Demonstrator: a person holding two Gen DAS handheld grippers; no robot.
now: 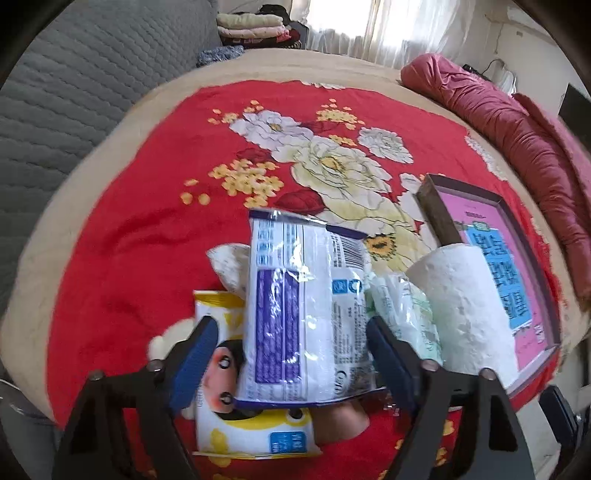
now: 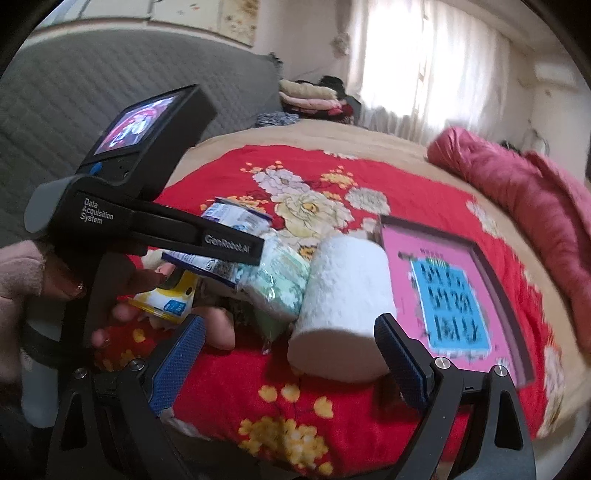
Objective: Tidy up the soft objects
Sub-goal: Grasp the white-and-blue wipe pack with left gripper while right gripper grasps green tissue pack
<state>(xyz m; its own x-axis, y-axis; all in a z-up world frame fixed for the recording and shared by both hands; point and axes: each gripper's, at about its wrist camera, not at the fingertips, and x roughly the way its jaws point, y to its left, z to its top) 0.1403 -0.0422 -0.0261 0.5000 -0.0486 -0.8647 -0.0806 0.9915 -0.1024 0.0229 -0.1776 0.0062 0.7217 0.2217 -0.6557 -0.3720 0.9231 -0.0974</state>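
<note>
Soft things lie in a little pile on a red blanket (image 1: 122, 258) with big flowers, spread over a bed. The pile sits near the front edge of the blanket, close to both claws.

On top lies a white and purple plastic pack (image 1: 299, 314). The left claw (image 1: 291, 354) points down at it, with one blue finger on each side of the pack. The fingers stand wide, and the pictures do not show for sure whether they press the pack or just sit beside it. Under the pack lies a yellow tissue pack (image 1: 255, 432) with a cartoon face on it. Part of it sticks out below and to the left. A small white soft thing (image 1: 231, 264) peeks out behind the pile on the left.

Just right of the white and purple pack is a pale green pack (image 1: 402, 314), and next to that is a white paper roll (image 1: 469, 306). The roll leans against a flat box (image 1: 517, 236) with a pink and blue picture inside. The box rests near the right edge of the blanket.

The right claw (image 2: 291, 354) is wide open and holds nothing. The paper roll (image 2: 343, 310) sits just in front of it, between the two blue fingers but not squeezed. A hand (image 2: 147, 295) in a pink sleeve (image 2: 18, 273) grips the left tool.

A dark pink quilt (image 1: 517, 122) lies bunched along the far right side of the bed. Folded clothes (image 1: 255, 27) are stacked beyond the far edge.
</note>
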